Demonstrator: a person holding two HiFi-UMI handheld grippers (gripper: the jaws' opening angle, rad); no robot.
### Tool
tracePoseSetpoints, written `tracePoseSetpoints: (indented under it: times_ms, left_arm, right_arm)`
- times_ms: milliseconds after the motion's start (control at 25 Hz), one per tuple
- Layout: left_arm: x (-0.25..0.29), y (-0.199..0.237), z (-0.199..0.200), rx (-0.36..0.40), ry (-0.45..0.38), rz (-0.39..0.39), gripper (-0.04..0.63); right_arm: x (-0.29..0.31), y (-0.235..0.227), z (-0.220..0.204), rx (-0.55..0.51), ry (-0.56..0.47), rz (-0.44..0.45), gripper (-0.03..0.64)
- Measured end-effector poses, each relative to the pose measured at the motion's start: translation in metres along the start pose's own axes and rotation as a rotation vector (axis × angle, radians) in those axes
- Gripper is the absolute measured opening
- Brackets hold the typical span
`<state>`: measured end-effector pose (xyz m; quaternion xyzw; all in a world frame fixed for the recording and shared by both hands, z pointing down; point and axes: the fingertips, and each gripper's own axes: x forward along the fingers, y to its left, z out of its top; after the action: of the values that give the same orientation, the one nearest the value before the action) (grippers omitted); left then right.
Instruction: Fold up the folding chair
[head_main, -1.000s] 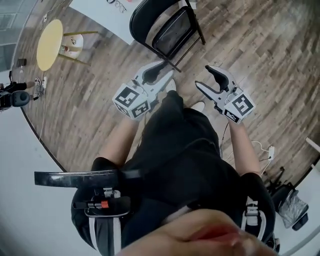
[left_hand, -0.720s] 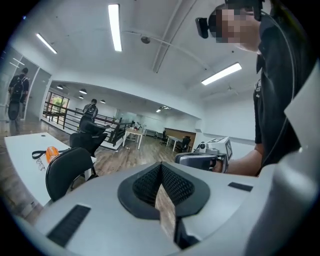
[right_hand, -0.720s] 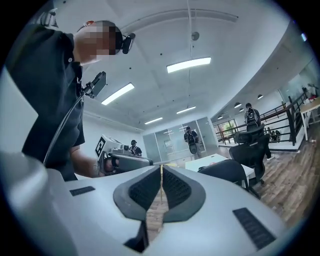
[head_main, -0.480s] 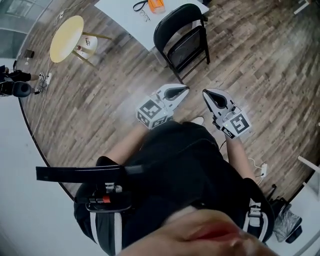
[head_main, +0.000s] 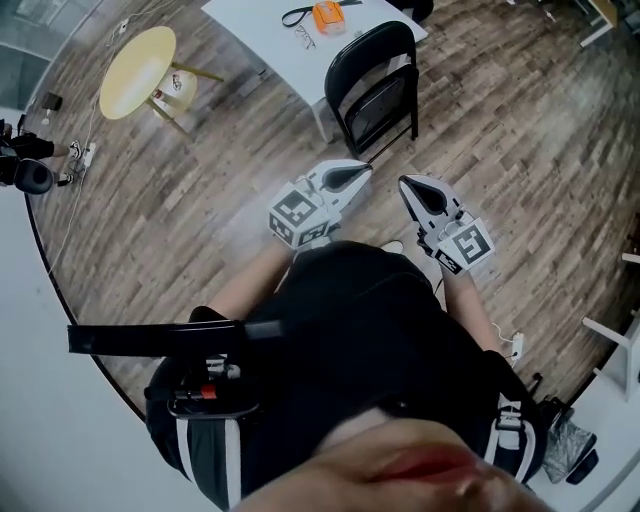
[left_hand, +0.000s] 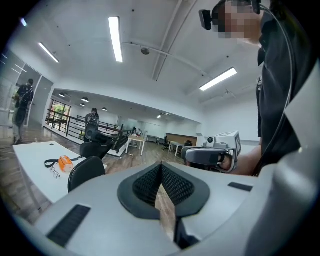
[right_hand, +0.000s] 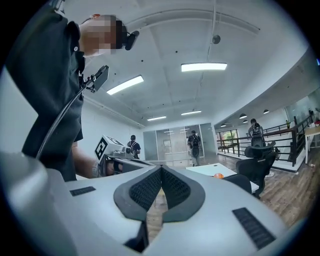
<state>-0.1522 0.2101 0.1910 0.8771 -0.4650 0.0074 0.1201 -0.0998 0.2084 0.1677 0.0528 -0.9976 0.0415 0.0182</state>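
Observation:
The black folding chair (head_main: 375, 85) stands upright against the corner of a white table (head_main: 270, 30); its seat looks flat against the frame. In the head view my left gripper (head_main: 358, 176) and right gripper (head_main: 410, 186) are side by side in front of my body, well short of the chair, both shut and empty. The left gripper view shows the shut pads (left_hand: 161, 172), the chair back (left_hand: 86, 170) low at the left and the right gripper (left_hand: 210, 156) beyond. In the right gripper view the shut jaws (right_hand: 161, 174) point level, with the chair back (right_hand: 241, 182) at the right.
A round yellow side table (head_main: 138, 58) stands at the far left. An orange object (head_main: 327, 14) and glasses (head_main: 305, 37) lie on the white table. A black office chair (right_hand: 257, 160) and a railing (right_hand: 295, 145) are behind, with people standing far off.
Both grippers went from open to shut with nothing in them. They drew back and up from the chair, which now lies farther ahead in the head view.

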Motion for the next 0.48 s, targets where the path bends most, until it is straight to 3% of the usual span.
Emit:
tracePoseSetpoints:
  times_ms: [480]
  left_arm:
    - [-0.013, -0.007, 0.004, 0.015, -0.014, -0.031, 0.005]
  right_arm:
    - [0.008, 0.019, 0.005, -0.011, -0.003, -0.015, 0.008]
